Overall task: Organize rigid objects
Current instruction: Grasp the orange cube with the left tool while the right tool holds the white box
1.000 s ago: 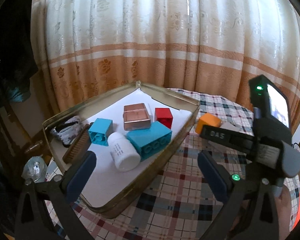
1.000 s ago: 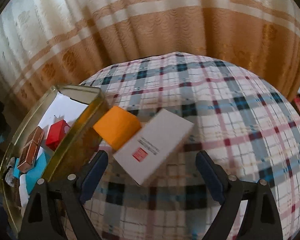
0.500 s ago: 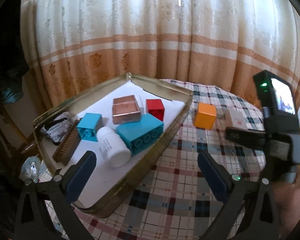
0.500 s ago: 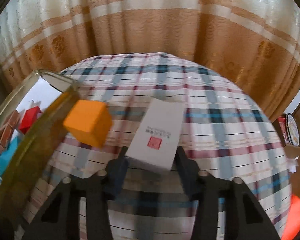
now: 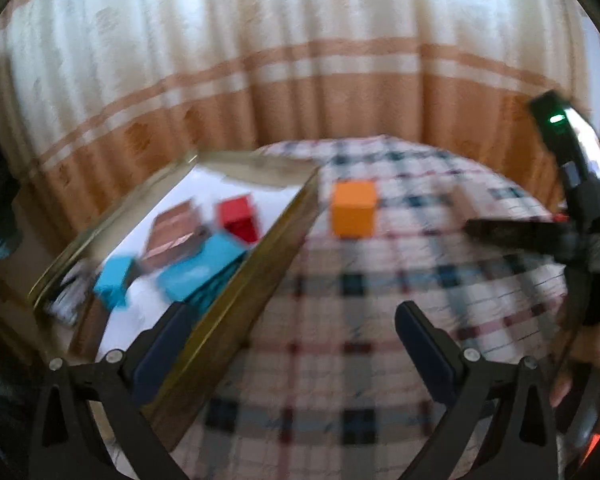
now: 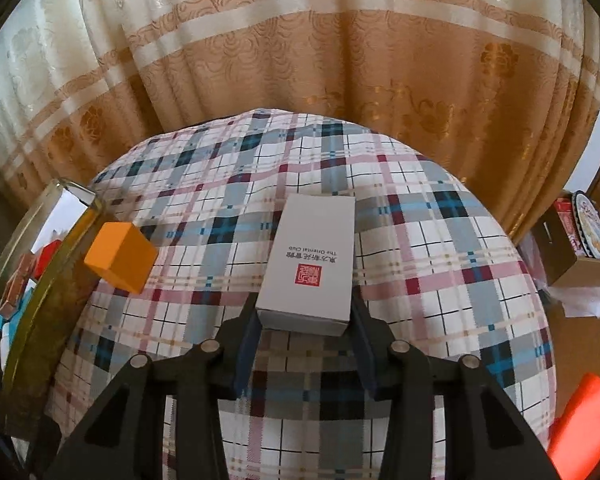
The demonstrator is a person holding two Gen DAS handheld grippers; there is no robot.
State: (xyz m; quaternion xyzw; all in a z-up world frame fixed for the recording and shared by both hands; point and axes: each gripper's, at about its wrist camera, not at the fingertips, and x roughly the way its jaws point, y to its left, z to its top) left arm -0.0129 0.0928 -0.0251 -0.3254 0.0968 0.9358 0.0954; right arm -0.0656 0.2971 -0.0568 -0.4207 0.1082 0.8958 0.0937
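Observation:
A white box [image 6: 310,264] with a red seal lies on the checked tablecloth, and my right gripper [image 6: 305,314] is shut on its near end, pads pressed to both long sides. To its left an orange cube [image 6: 120,258] [image 5: 354,208] stands beside the gold-rimmed tray [image 6: 40,300] [image 5: 260,256]. In the blurred left wrist view, my left gripper [image 5: 292,320] is open with nothing between its fingers; its left finger hangs over the tray's rim. The tray holds a red block [image 5: 238,216], a copper box [image 5: 172,232] and two blue bricks [image 5: 198,272].
A beige and orange curtain [image 6: 300,60] hangs close behind the round table. Off the table's right edge stand an open cardboard box [image 6: 576,256] and something orange-red [image 6: 580,408]. A person's hand [image 5: 580,352] holds the right gripper's body at the far right of the left wrist view.
My right gripper went from wide open to shut on the white box, which now lies straight along the fingers. The left gripper swung right, so the tray slid left in its view.

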